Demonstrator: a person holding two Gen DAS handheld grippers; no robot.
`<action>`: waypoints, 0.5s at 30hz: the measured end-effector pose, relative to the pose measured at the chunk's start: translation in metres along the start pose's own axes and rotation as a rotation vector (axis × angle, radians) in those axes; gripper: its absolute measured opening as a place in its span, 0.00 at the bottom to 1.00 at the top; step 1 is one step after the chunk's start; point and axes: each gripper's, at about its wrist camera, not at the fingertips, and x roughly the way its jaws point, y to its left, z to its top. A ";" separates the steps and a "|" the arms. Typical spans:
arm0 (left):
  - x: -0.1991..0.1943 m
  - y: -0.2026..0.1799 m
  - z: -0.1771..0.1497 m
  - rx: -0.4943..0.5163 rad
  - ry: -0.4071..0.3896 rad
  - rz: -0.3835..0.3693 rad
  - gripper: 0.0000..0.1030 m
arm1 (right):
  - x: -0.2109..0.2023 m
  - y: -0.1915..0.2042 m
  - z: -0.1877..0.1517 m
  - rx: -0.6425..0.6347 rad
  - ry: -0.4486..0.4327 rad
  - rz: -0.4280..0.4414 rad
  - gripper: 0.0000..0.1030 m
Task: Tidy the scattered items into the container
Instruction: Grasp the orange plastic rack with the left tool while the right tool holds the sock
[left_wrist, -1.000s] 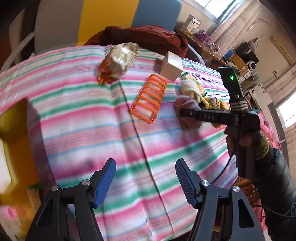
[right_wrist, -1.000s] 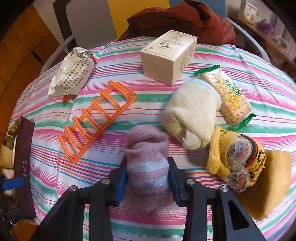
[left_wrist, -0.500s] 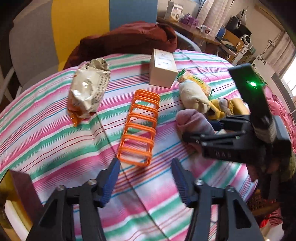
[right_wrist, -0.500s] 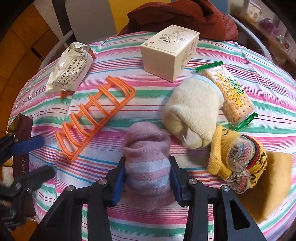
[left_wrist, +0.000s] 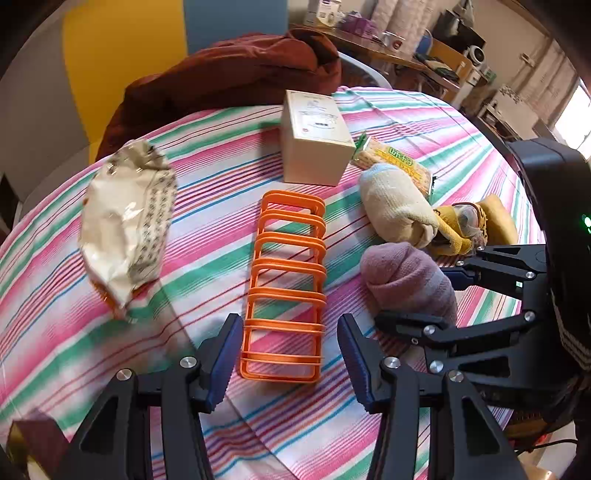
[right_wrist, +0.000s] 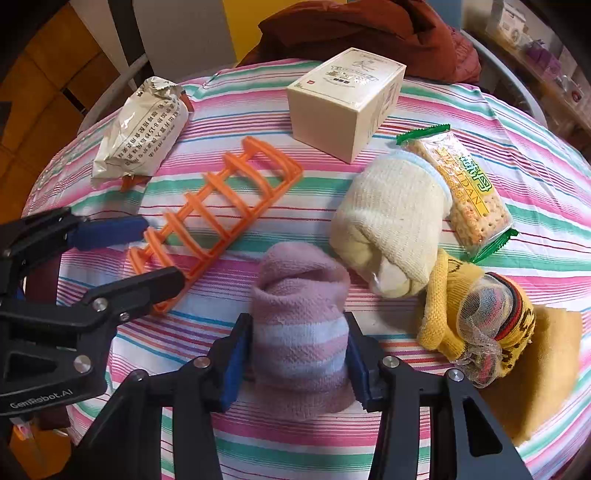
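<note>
A rolled pink striped sock (right_wrist: 299, 314) rests on the striped tablecloth (right_wrist: 480, 96), with my right gripper (right_wrist: 295, 360) shut on its sides; this gripper (left_wrist: 428, 295) also shows at the right of the left wrist view. My left gripper (left_wrist: 290, 354) is open, its blue pads either side of the near end of an orange plastic rack (left_wrist: 286, 280) that lies flat. The left gripper (right_wrist: 140, 254) reaches that rack (right_wrist: 221, 210) from the left. No container is in view.
A snack bag (left_wrist: 125, 229), a cream box (left_wrist: 314, 147), a cracker pack (right_wrist: 469, 188), a cream sock roll (right_wrist: 391, 221) and a yellow sock bundle (right_wrist: 480, 314) lie around. A red-brown jacket (left_wrist: 229, 74) sits beyond the table's far edge.
My left gripper has swung in from the table's left edge to the near end of the orange rack. The right gripper has stayed on the pink sock.
</note>
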 end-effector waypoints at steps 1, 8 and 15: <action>-0.002 -0.002 0.001 0.013 -0.007 -0.005 0.51 | 0.000 0.000 0.000 0.002 0.000 0.002 0.47; -0.007 -0.001 0.007 0.072 -0.010 -0.047 0.59 | 0.008 0.016 0.007 -0.011 0.003 0.003 0.48; 0.018 -0.008 0.023 0.111 0.011 -0.018 0.59 | 0.007 0.024 0.006 -0.027 0.004 0.006 0.49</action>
